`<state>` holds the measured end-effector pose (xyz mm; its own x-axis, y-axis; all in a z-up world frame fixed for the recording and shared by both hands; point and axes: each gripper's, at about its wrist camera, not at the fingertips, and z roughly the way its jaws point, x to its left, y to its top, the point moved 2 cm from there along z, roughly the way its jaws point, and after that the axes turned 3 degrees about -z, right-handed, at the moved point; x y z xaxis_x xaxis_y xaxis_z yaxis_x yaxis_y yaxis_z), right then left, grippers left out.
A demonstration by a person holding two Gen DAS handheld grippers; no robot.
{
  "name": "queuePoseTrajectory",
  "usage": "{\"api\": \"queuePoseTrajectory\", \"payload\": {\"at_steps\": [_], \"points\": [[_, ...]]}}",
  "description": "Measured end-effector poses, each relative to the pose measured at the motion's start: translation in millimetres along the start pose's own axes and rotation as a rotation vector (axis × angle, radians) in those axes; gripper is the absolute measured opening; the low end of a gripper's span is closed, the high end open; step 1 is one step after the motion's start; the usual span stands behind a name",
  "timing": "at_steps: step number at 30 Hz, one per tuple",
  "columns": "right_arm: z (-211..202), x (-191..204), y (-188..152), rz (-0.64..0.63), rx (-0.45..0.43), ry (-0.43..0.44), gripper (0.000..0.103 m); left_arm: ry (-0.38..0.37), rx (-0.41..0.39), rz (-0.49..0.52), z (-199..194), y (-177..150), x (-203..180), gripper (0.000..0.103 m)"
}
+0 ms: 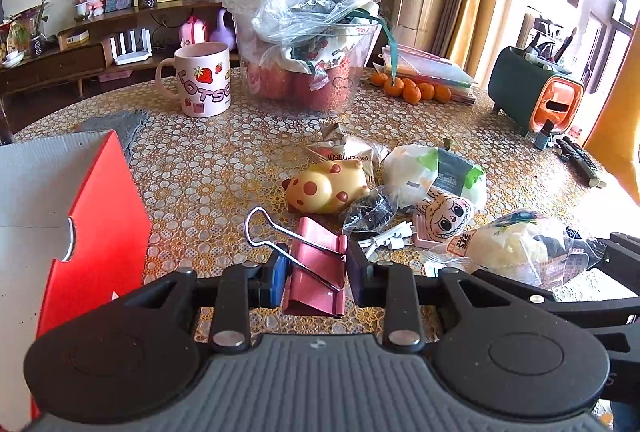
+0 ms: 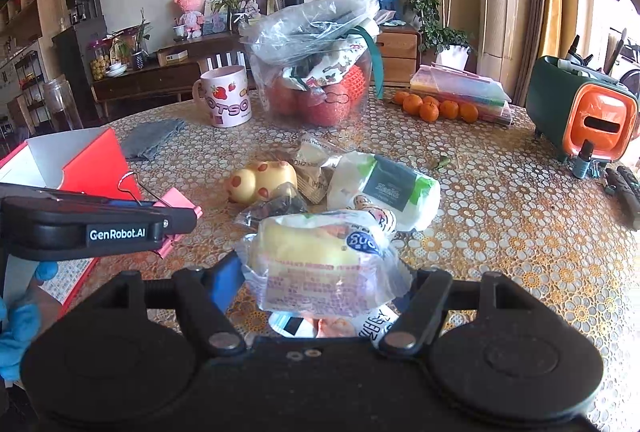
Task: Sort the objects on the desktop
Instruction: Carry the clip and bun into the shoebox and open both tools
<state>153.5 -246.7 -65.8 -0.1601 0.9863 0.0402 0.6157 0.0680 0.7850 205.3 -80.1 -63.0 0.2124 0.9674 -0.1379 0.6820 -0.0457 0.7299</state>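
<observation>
My left gripper [image 1: 318,272] is shut on a pink binder clip [image 1: 316,264], which hangs above the table with its wire handle sticking up to the left. The right wrist view shows that clip [image 2: 178,207] beside a red box [image 2: 92,159]. My right gripper [image 2: 320,284] is shut on a clear-wrapped yellow bread packet [image 2: 320,260], lifted off the table; the blue left pad [image 2: 228,280] presses the wrapper and the right pad is hidden behind it. Below lie a yellow spotted toy [image 1: 324,189], a white-green packet [image 1: 436,171], a small doll [image 1: 444,216] and a white cable [image 1: 384,240].
The open red box [image 1: 100,211] stands at the left. Farther back are a pink mug [image 1: 204,79], a clear tub of bagged items [image 1: 308,71], oranges [image 1: 412,89] and a grey cloth [image 1: 116,123]. A green-orange organiser [image 1: 536,91] and a remote [image 1: 580,159] sit at the right.
</observation>
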Motion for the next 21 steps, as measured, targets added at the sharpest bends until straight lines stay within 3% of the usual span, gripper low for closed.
{"api": "queuePoseTrajectory", "payload": {"at_steps": [9, 21], "points": [[-33.0, 26.5, 18.0, -0.027, -0.018, 0.058, 0.071, -0.001, -0.02, -0.007, -55.1, 5.0, 17.5, 0.029], [-55.5, 96.1, 45.0, -0.12, -0.063, 0.153, 0.071, 0.039, -0.034, -0.057, -110.2, 4.4, 73.5, 0.029]]}}
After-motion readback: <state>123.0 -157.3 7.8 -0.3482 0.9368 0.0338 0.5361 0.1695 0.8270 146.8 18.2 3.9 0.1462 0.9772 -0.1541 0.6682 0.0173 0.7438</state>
